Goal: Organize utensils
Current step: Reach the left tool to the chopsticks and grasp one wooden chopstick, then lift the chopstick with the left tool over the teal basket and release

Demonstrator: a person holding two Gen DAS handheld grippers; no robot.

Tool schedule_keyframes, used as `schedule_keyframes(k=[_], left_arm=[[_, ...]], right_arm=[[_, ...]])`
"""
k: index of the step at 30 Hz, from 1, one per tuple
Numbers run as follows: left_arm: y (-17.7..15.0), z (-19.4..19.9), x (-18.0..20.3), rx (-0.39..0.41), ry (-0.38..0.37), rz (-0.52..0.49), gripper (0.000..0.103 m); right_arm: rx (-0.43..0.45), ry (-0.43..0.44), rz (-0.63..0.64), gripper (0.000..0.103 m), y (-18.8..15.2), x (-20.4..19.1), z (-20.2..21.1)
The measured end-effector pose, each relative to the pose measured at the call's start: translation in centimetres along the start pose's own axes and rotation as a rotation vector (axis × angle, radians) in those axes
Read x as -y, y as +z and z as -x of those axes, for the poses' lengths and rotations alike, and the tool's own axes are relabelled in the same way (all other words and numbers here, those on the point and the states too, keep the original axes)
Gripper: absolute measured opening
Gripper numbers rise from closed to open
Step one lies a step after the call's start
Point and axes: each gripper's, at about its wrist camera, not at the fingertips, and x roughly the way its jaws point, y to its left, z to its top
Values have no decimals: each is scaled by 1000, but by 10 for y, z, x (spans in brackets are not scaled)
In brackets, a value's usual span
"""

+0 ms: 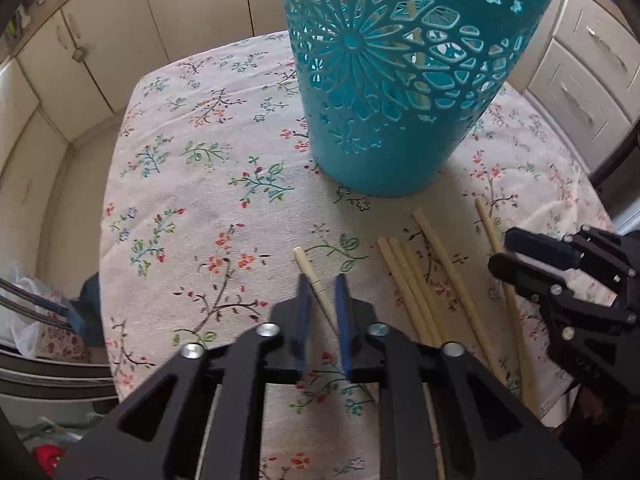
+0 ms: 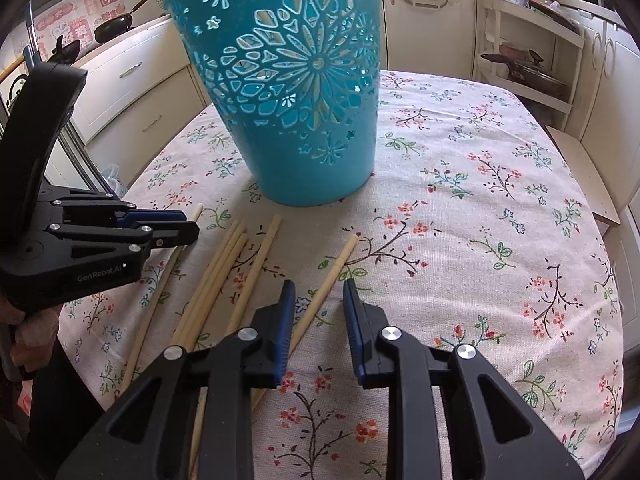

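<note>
The left hand-held gripper [image 1: 323,286] stands narrowly parted, one chopstick [image 1: 316,292] between its fingers (contact unclear). The right hand-held gripper [image 2: 318,292] gapes wide over another chopstick [image 2: 320,292]. More chopsticks [image 2: 224,276] lie at its ten o'clock on the floral surface [image 2: 480,240]; the teal basket [image 2: 296,92] stands upright at twelve.

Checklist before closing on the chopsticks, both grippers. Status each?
1. Left gripper open: ok.
2. Pale wooden chopstick lies between the left fingers: ok.
3. Right gripper open, straddling a second chopstick: ok.
4. Teal cut-out plastic basket upright on the floral tablecloth: ok.
5. Loose chopstick bunch outside both grasps: ok for the left, cannot tell for the right.
6. Basket opening unobstructed: cannot tell, neither view looks inside.
</note>
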Motion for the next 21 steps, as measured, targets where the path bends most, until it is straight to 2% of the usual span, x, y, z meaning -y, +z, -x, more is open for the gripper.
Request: schedule_keyframes(k=[3, 6, 8, 10, 12, 14, 15, 21], left_arm=[[-2, 1, 2, 13, -28, 2, 5], [-1, 1, 6, 9, -17, -34, 6], [1, 0, 6, 0, -8, -36, 8], [3, -1, 7, 4, 23, -42, 16], [4, -2, 9, 12, 44, -48, 16], [4, -1, 11, 17, 52, -55, 13], [3, -1, 13, 19, 44, -60, 6], [1, 3, 17, 27, 53, -56, 5]], right_arm=[[8, 4, -5, 25, -2, 0, 0], [15, 6, -3, 25, -3, -1, 0], [18, 9, -1, 28, -3, -1, 0], [26, 9, 5, 31, -3, -3, 0], [31, 4, 18, 32, -4, -6, 0], [36, 1, 22, 32, -3, -6, 0], [39, 2, 22, 32, -3, -6, 0], [51, -10, 35, 32, -4, -8, -1]])
